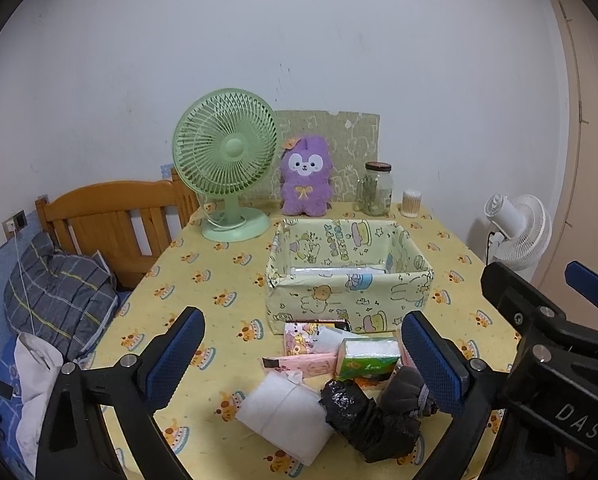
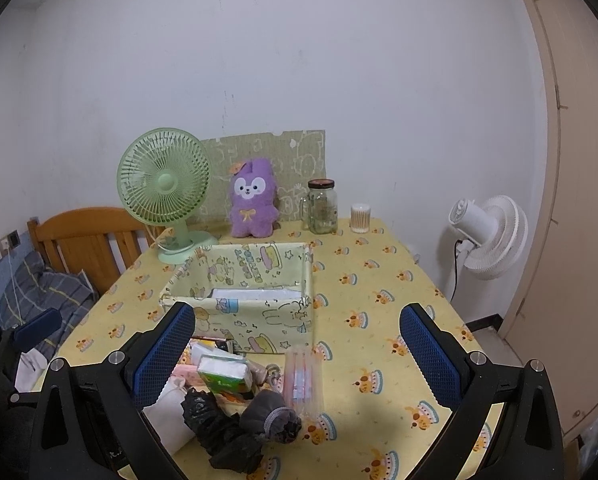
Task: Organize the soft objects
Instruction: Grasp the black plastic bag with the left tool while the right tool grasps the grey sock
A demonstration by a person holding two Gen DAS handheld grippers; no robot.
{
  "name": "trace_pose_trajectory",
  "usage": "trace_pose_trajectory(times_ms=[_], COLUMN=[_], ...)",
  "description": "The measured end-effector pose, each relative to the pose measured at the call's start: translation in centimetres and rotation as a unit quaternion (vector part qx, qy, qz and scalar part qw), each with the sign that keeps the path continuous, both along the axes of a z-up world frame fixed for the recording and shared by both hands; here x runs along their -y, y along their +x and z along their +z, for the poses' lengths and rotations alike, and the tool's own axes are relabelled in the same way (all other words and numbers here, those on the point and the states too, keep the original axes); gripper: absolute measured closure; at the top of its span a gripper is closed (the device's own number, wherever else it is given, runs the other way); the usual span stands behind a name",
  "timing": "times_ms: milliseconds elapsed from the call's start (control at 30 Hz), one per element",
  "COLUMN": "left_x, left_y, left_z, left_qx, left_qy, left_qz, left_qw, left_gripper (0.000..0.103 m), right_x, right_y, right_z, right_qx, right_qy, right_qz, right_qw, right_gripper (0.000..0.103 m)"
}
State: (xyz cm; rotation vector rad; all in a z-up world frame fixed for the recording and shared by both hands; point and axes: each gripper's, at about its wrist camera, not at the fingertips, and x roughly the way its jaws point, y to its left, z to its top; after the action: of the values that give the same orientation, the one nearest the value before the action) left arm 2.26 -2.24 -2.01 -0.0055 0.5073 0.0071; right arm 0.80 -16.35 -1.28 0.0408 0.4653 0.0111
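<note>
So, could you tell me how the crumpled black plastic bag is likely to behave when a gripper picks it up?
The black plastic bag looks thin and crumpled, so probably floppy and very light. Its glossy film may slip between pads. It touches the grey sock, which might drag along.

Before me stands a table (image 1: 219, 280) under a yellow cloth printed with little cakes. On it rest a green fan (image 1: 227, 160), a purple plush (image 1: 306, 176), a glass jar (image 1: 375, 190), a cotton-swab tub (image 1: 411, 203), a fabric bin (image 1: 349, 276) and a heap of soft things (image 1: 339, 380) at the near edge.
</note>
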Motion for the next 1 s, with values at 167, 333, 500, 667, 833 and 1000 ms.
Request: trace_pose_trajectory(times_ms=[167,333,500,667,833,1000], left_x=[0.3,0.4,0.3,0.5,0.8,0.8], left_y=[0.6,1.0,1.2,1.5,1.8,2.2], left_z=[-1.3,-2.5,-3.8,-5.2,-6.5,-7.7], left_qx=[-0.011,-0.021,-0.031,-0.045,-0.060,-0.077], left_qy=[0.000,-0.002,-0.002,-0.002,0.002,0.004], left_qz=[-0.001,0.000,-0.001,-0.008,-0.018,-0.018], left_qw=[0.9999,0.9998,0.9995,0.9989,0.9980,0.9969], left_gripper=[0.006,0.008,0.009,0.009,0.009,0.009], right_x=[0.0,0.1,-0.1,-0.5,-0.8,-0.9], right_y=[0.7,1.3,1.5,1.6,1.9,2.4], right_z=[-1.3,-2.6,-3.9,-5.2,-6.5,-7.6], right_qx=[-0.010,-0.022,-0.031,-0.042,-0.054,-0.067], right_qy=[0.005,0.010,0.014,0.010,0.009,0.014], right_qz=[0.006,0.009,0.015,0.020,0.024,0.030], right_qw=[1.000,1.000,0.999,0.999,0.998,0.997], right_gripper=[0.000,0.000,0.000,0.002,0.002,0.003])
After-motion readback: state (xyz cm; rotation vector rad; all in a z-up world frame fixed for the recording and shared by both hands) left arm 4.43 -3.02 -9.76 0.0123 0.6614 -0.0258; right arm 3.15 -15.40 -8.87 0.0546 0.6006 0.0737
